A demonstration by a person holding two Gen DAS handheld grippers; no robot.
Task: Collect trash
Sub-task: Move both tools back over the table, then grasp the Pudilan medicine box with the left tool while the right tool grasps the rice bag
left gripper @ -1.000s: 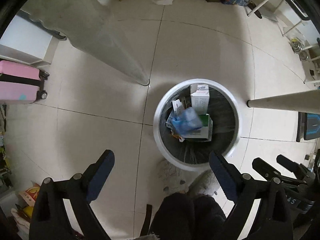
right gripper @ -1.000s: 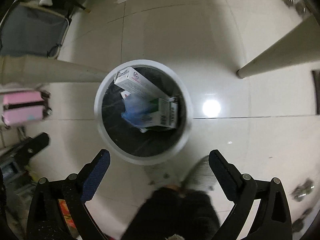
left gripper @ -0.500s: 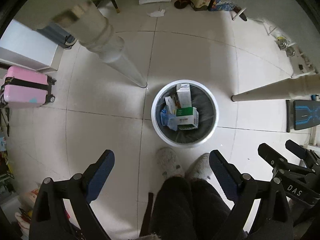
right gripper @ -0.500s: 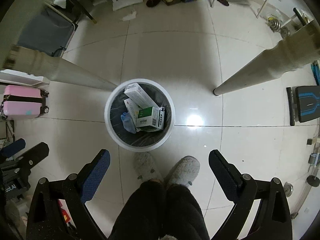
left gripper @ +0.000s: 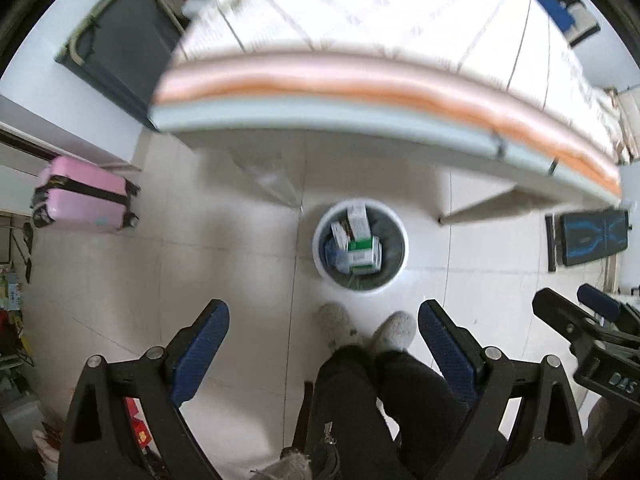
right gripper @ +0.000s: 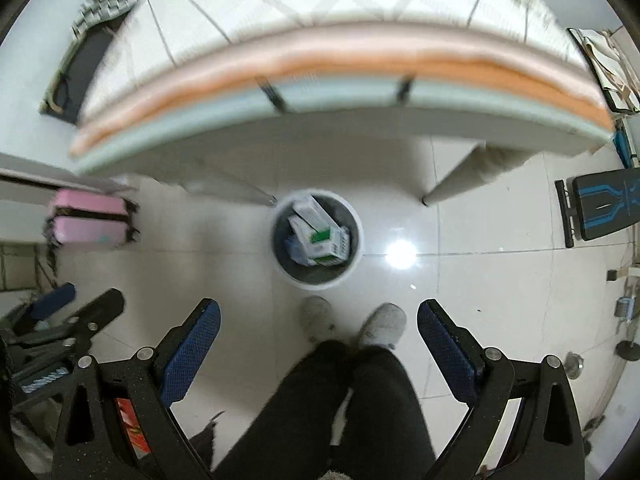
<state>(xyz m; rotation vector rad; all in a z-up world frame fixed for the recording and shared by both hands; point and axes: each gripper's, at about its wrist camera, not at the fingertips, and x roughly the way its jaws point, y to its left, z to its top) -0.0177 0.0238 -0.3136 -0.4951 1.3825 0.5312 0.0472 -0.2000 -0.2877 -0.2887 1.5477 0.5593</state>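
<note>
A round white trash bin (left gripper: 324, 258) with a dark liner stands on the tiled floor under the table's front edge; it also shows in the right wrist view (right gripper: 357, 258). It holds several cartons (left gripper: 362, 254) and a blue wrapper (left gripper: 332, 256). My left gripper (left gripper: 323, 340) is open and empty, high above the floor in front of the bin. My right gripper (right gripper: 319, 336) is open and empty at about the same height. The right gripper also shows in the left wrist view (left gripper: 576, 312), at the right edge.
A table with a checked cloth and orange-and-blue edge (left gripper: 360, 92) fills the top of both views. A pink suitcase (left gripper: 86, 196) stands at the left, a black bench (right gripper: 604, 204) at the right. The person's slippered feet (left gripper: 364, 326) stand just before the bin.
Both grippers have risen well away from the bin, which now looks much smaller. The table top has come into view above it. Both grippers stay open and empty.
</note>
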